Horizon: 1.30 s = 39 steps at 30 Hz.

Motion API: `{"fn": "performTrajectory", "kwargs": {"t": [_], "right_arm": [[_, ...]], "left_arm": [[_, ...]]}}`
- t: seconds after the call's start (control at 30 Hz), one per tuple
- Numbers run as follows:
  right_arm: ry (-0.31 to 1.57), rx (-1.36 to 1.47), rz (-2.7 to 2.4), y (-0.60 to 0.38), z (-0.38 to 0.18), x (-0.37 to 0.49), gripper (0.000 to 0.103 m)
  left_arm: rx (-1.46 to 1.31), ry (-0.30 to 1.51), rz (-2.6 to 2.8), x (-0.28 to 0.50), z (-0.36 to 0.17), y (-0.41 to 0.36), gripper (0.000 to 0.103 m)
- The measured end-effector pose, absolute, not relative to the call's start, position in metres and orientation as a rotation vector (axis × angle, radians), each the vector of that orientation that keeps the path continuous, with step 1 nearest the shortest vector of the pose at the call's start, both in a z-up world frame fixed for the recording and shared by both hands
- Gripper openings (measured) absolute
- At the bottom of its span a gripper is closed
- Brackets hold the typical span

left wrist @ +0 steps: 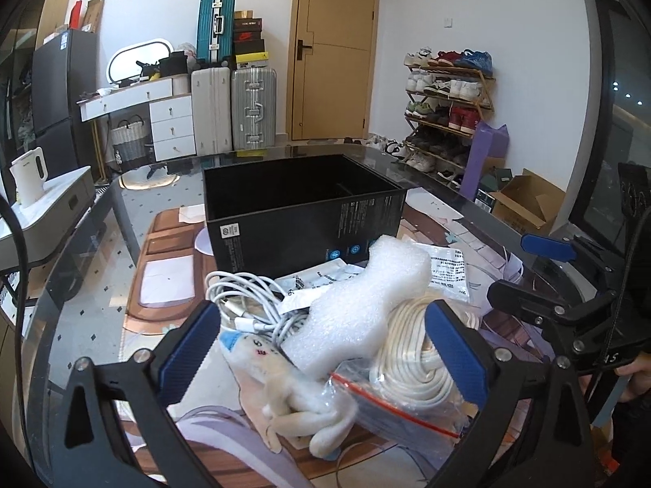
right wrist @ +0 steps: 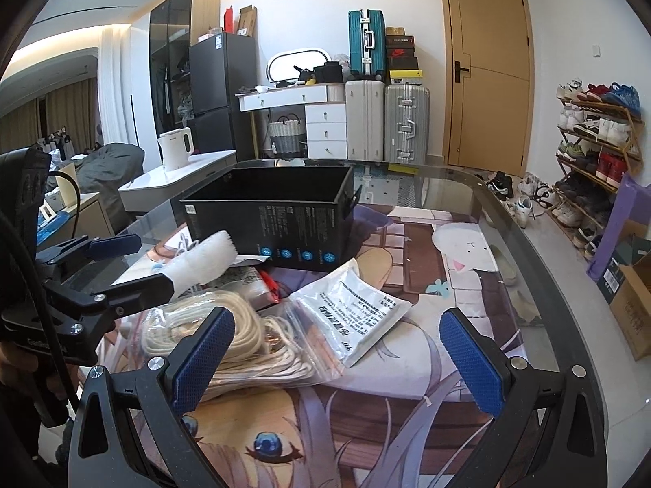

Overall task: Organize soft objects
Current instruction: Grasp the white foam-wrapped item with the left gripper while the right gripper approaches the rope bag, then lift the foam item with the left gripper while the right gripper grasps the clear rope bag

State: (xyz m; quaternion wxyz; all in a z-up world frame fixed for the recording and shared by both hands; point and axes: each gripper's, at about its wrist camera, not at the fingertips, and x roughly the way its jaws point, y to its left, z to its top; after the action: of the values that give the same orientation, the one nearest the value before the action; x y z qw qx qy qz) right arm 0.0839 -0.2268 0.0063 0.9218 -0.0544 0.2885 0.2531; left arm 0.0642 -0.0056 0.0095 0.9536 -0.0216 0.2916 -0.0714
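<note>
An open black box (left wrist: 303,219) stands on the glass table; it also shows in the right wrist view (right wrist: 276,219). In front of it lie a white foam piece (left wrist: 366,305), a white charging cable (left wrist: 248,305), a coil of cream rope in a zip bag (left wrist: 411,362), a small plush toy (left wrist: 301,415) and white packets (left wrist: 449,272). My left gripper (left wrist: 325,349) is open, its jaws on either side of the foam, not closed on it. My right gripper (right wrist: 337,362) is open and empty above the rope bag (right wrist: 252,349) and a white packet (right wrist: 358,309).
An anime-print mat (right wrist: 407,427) lies on the glass table (right wrist: 529,244). Behind are suitcases (left wrist: 252,110), a white desk, a kettle (left wrist: 30,175), a door and a shoe rack (right wrist: 598,150). A cardboard box (left wrist: 525,203) sits on the floor at right.
</note>
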Motion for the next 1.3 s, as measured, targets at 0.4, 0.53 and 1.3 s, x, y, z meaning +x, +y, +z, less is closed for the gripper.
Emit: {"fn": "performTrajectory", "kwargs": {"t": [0.4,0.53,1.3], "right_arm": [[0.615,-0.115,0.509,-0.226,0.0,0.096,0.103],[0.62,-0.118,0.514,-0.226,0.0,0.095,0.103],[0.706,-0.22,0.808,-0.164,-0.014,0.074,0.102]], "left_arm": [[-0.065,0.62,-0.229,0.072,0.006,-0.005,0.047],[-0.062,0.599,-0.235,0.068,0.008,-0.005,0.04],[-0.133,0.533,-0.191,0.032,0.026,0.033,0.04]]}}
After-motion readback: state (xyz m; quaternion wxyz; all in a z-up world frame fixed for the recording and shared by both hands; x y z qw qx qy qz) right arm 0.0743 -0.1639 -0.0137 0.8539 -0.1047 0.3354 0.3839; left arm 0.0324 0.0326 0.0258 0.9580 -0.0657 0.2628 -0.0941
